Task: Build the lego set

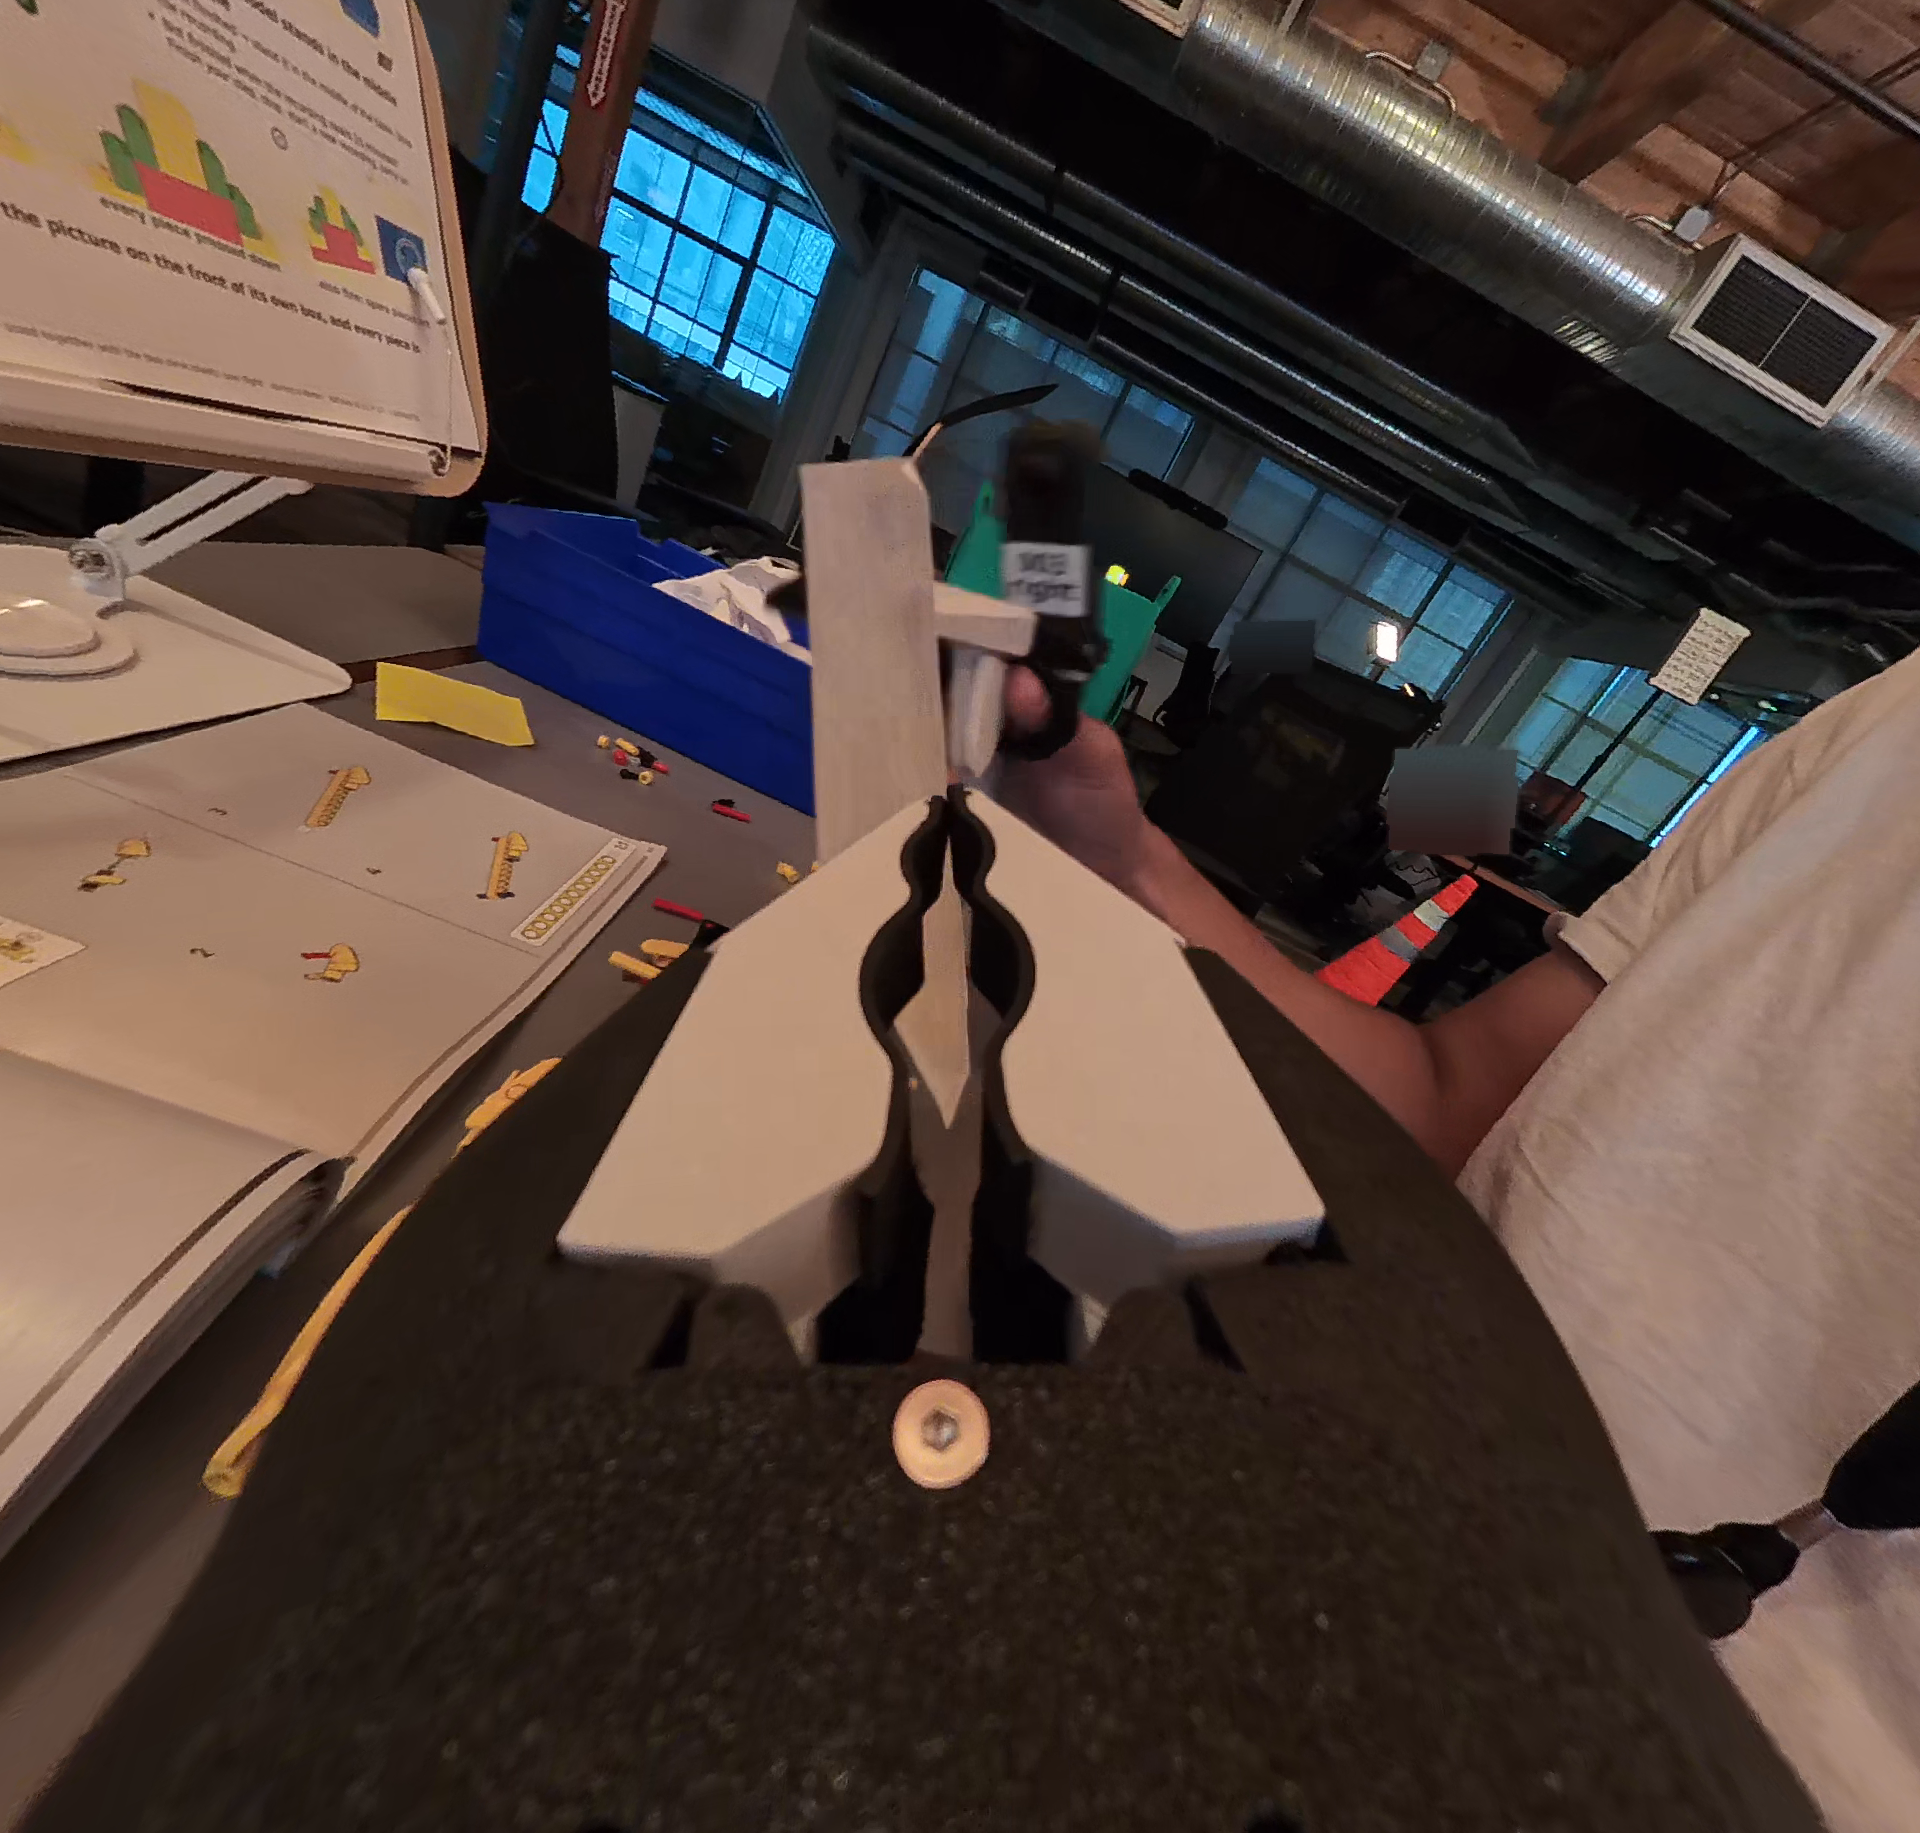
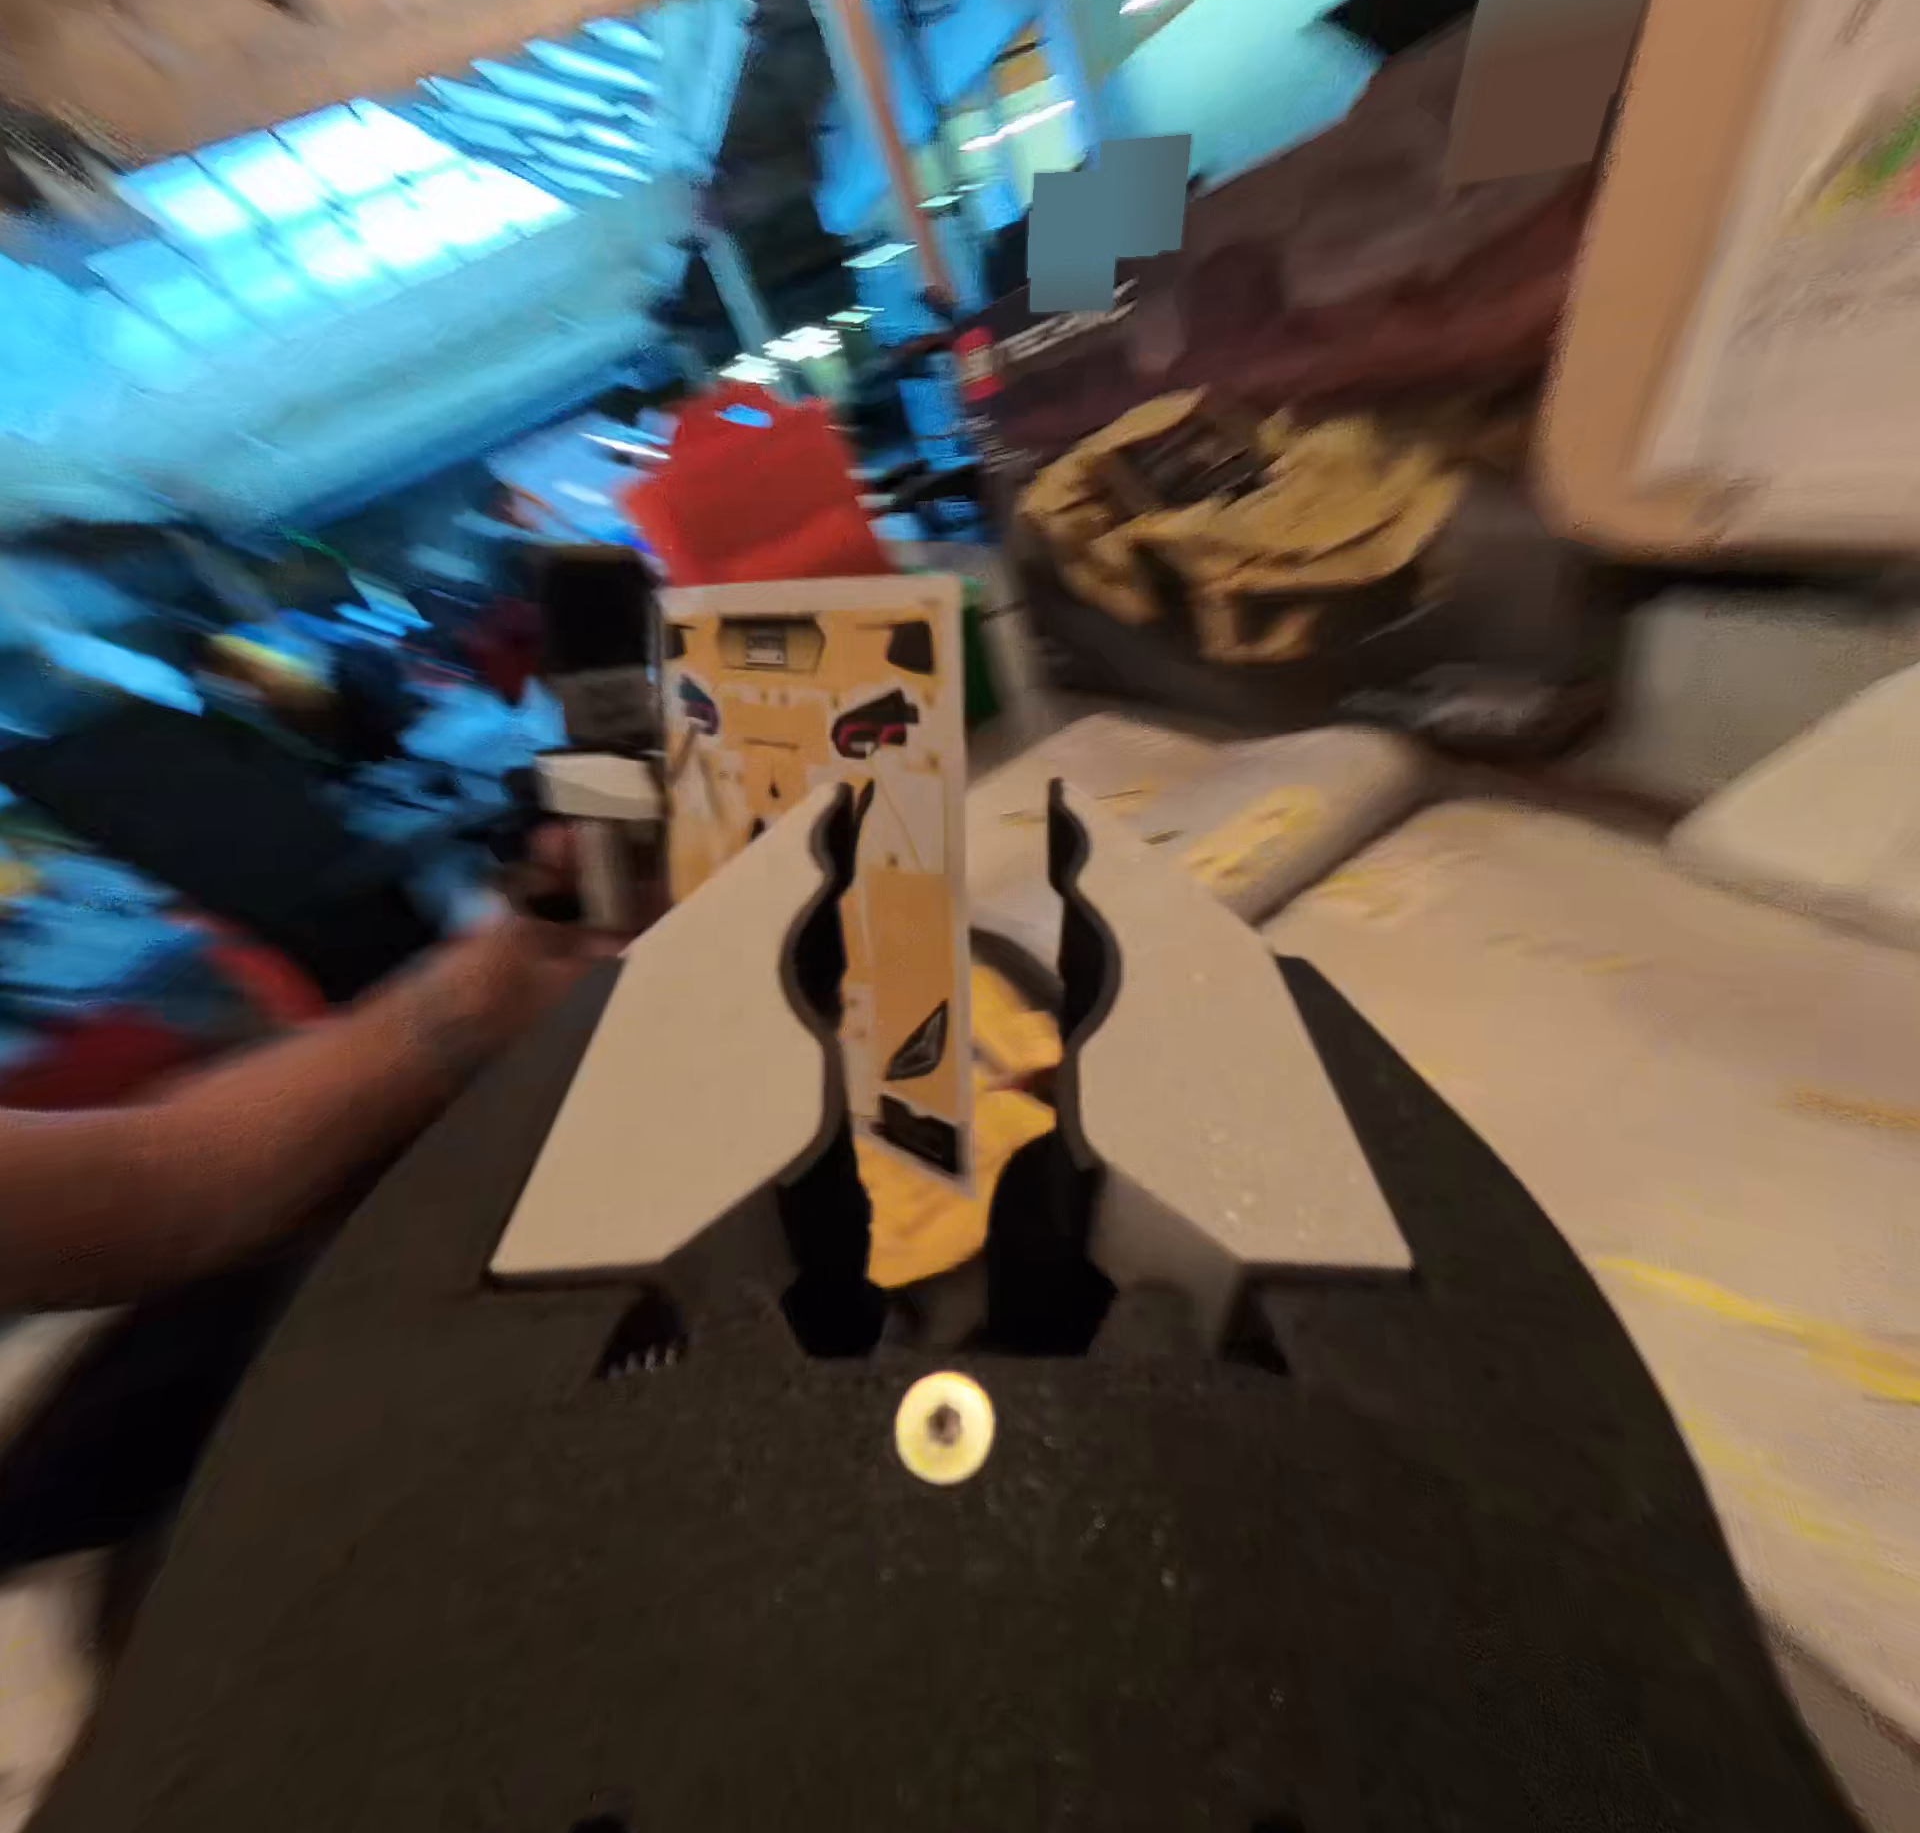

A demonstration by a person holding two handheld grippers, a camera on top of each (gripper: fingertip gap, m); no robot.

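My left gripper point(image 1: 951, 807) is shut on a thin white sticker sheet point(image 1: 873, 640), which stands up out of the jaws and is seen here from its blank back. Beyond it a hand holds my right gripper, partly hidden behind the sheet. In the blurred right wrist view, my right gripper point(image 2: 951, 796) is open. The sheet's printed yellow face point(image 2: 821, 744) stands between its fingers, close against the left finger point(image 2: 727, 1004) and apart from the right one. Yellow Lego parts point(image 2: 966, 1160) lie under the jaws.
An open instruction booklet point(image 1: 312, 900) lies on the grey table at left, with loose yellow and red pieces point(image 1: 634, 760) beyond it. A blue bin point(image 1: 644, 620) stands behind, and an instruction board point(image 1: 208, 173) on a white stand at far left. A Lego box point(image 2: 1247, 536) stands at the back. The grippers' ends are close to 11 cm from one another.
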